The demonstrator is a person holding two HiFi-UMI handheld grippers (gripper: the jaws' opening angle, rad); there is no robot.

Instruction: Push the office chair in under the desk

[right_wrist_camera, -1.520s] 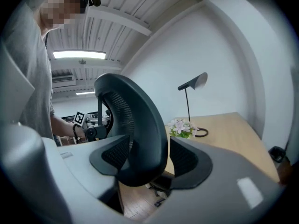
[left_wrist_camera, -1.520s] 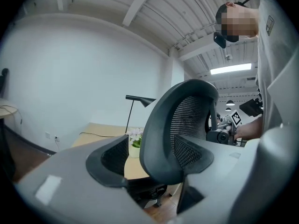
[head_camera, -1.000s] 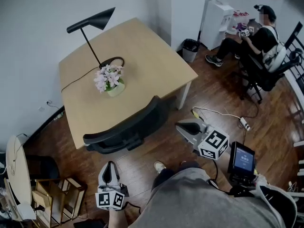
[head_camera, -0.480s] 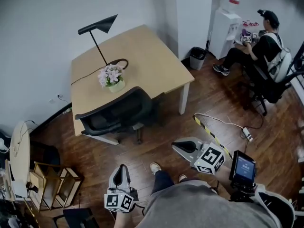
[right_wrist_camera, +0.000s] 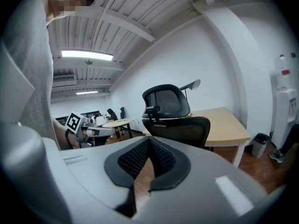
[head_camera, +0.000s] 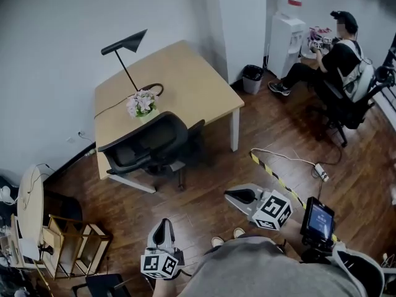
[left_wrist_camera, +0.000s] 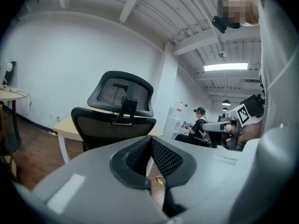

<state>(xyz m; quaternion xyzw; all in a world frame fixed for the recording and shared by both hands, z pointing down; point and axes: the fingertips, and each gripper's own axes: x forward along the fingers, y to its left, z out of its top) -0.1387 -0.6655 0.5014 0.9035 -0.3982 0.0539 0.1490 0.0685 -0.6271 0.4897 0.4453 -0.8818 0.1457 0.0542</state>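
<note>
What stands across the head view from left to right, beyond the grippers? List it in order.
Round white side table → black mesh office chair → small dark waste bin → white water dispenser → seated person in black.

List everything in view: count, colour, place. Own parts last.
desk: 1, light wood, by the wall
office chair: 1, black, at desk's near edge
lamp: 1, black, on desk
flower pot: 1, pink-white blooms, on desk
bin: 1, dark, past desk's far corner
water dispenser: 1, white, far right
seated person: 1, dark clothes, far right
power strip: 1, white, floor right
left gripper: 1, grey, shut, empty, bottom centre
right gripper: 1, grey, shut, empty, lower right
</note>
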